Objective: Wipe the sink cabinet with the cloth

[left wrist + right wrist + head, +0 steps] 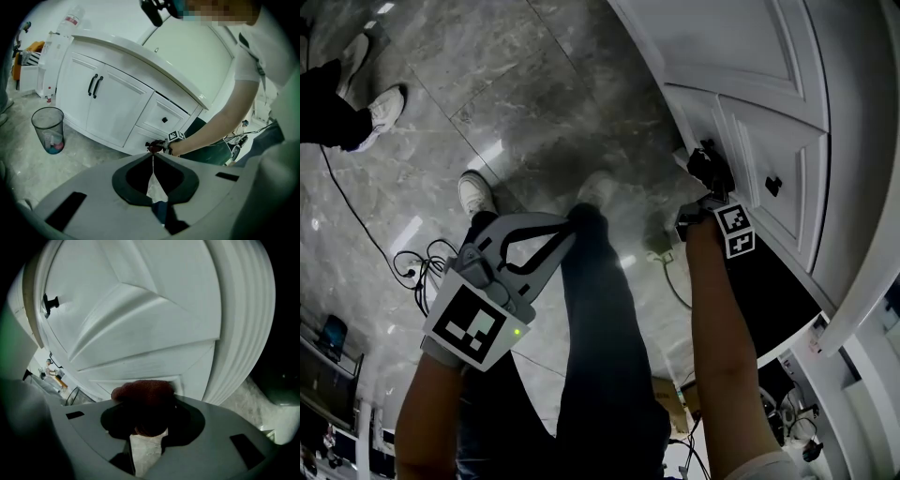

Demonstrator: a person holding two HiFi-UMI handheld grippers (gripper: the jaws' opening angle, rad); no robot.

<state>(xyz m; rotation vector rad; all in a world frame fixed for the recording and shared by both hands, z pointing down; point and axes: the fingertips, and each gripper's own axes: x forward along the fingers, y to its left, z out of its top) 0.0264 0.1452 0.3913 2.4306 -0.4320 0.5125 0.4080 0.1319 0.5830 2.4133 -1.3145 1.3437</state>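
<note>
The white sink cabinet (769, 112) fills the upper right of the head view, and it also shows in the left gripper view as a long front with doors and drawers (117, 103). My right gripper (707, 171) is low against that front, shut on a dark red cloth (143, 393). The cloth sits at a raised door panel (140, 324), and from the left gripper view the cloth (154, 147) appears at the cabinet's bottom edge. My left gripper (569, 225) hangs away from the cabinet over my leg, its jaws shut (153, 158) with nothing held.
A wire-mesh bin (48, 129) stands on the grey marble floor by the cabinet's left doors. Cables (417, 267) lie on the floor to my left, near another person's shoes (380, 112). A black knob (773, 186) sticks out near the right gripper. A dark open section (778, 300) lies beside it.
</note>
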